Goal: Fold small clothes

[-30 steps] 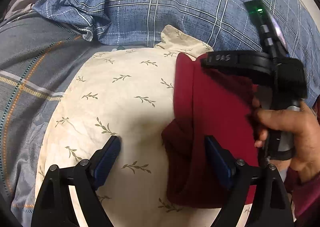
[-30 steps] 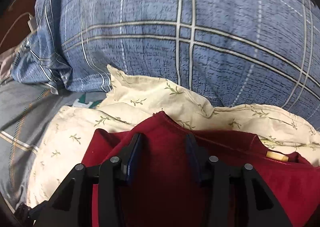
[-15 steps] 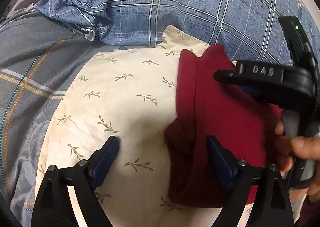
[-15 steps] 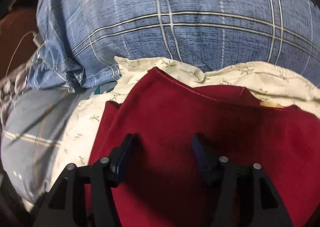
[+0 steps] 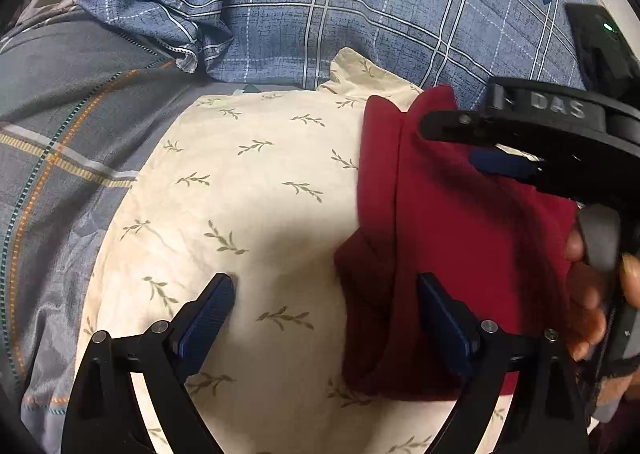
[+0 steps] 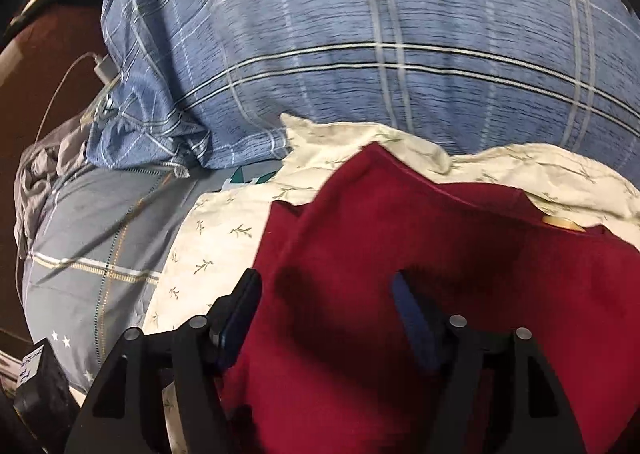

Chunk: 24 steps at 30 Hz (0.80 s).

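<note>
A dark red garment [image 5: 460,238] lies folded on a cream leaf-print cloth [image 5: 240,190], along its right side. My left gripper [image 5: 324,294] stands wide open low over both; its left pad is over the cream cloth and its right pad over the red fabric's edge, pinching nothing. In the left wrist view my right gripper [image 5: 460,146] hovers over the garment's upper part, held by a hand [image 5: 588,294]. In the right wrist view the right gripper [image 6: 326,294] has its jaws opening above the red garment [image 6: 440,254], with the fabric below them and not pinched.
A big blue plaid pillow [image 6: 360,54] rises right behind the clothes. A grey plaid blanket [image 5: 60,126] covers the bed on the left. A white charger and cable [image 6: 104,70] lie at the far left, and a small black box [image 6: 40,382] sits at the lower left.
The right gripper's jaws have spread wider and it has drawn back and up from the red garment's top edge, sliding right in the left wrist view. The left gripper has stayed put.
</note>
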Each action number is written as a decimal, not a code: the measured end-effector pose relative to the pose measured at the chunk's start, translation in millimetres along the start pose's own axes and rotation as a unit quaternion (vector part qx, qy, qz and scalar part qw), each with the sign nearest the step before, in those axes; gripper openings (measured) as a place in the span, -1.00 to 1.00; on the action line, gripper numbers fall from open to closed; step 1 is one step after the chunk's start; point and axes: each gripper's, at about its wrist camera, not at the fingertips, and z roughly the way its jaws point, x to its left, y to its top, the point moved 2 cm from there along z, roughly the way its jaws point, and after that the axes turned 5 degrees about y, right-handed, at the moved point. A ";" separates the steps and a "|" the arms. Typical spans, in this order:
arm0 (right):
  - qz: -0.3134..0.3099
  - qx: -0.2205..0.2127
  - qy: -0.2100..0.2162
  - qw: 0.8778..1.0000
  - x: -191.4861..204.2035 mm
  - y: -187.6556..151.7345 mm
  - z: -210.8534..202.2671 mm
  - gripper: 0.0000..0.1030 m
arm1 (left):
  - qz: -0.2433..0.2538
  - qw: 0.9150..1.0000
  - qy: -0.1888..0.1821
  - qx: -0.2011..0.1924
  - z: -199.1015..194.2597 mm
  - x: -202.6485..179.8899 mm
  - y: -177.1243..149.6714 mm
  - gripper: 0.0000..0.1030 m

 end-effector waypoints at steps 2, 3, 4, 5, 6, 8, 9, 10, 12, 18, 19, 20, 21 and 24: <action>0.001 0.001 -0.005 1.000 2.4 4.8 10.0 0.46 | -0.003 1.000 -0.003 0.002 0.7 1.5 0.0 0.80; 0.002 0.006 -0.007 1.000 4.6 6.3 16.7 0.50 | -0.003 1.000 -0.003 0.002 1.6 1.1 0.1 0.80; 0.001 0.014 -0.013 1.000 7.1 7.3 23.9 0.57 | -0.002 1.000 -0.002 0.000 1.7 0.5 -0.2 0.80; -0.003 0.019 -0.022 1.000 8.8 7.0 28.9 0.59 | -0.001 1.000 -0.001 -0.001 2.1 -0.7 -0.4 0.80; -0.011 0.020 -0.032 0.999 12.5 7.6 34.4 0.61 | 0.000 1.000 -0.001 -0.002 2.7 -1.4 -0.3 0.80; -0.027 0.019 -0.042 0.999 17.6 6.8 40.0 0.70 | -0.001 1.000 -0.005 -0.004 2.8 -1.7 -0.5 0.79; -0.036 0.023 -0.048 0.998 19.9 6.4 43.6 0.76 | -0.003 1.000 -0.008 -0.004 2.8 -1.7 -0.4 0.79; -0.045 0.025 -0.058 0.997 21.6 5.6 47.6 0.77 | -0.006 1.000 -0.015 -0.005 2.8 -1.2 0.0 0.79; -0.070 0.031 -0.081 0.994 28.1 4.5 55.5 0.77 | -0.012 0.999 -0.028 -0.009 2.5 -0.4 0.5 0.79; -0.076 -0.013 -0.047 0.996 17.9 -0.3 23.9 -0.23 | 0.005 0.998 -0.054 -0.017 3.7 -8.2 -0.2 0.79; -0.073 -0.021 -0.030 0.997 15.3 -0.5 15.4 -0.49 | 0.008 0.998 -0.059 -0.017 4.6 -10.6 0.3 0.79; -0.071 -0.028 -0.021 0.997 13.0 -0.8 7.8 -0.53 | 0.009 0.998 -0.063 -0.017 5.5 -12.1 0.9 0.79; -0.071 -0.034 -0.013 0.997 12.1 -1.6 -0.5 -0.62 | 0.010 0.997 -0.069 -0.017 6.7 -13.9 1.9 0.79; -0.074 -0.043 -0.003 0.996 10.9 -3.7 -16.8 -0.76 | 0.012 0.996 -0.087 -0.021 11.6 -17.2 6.5 0.76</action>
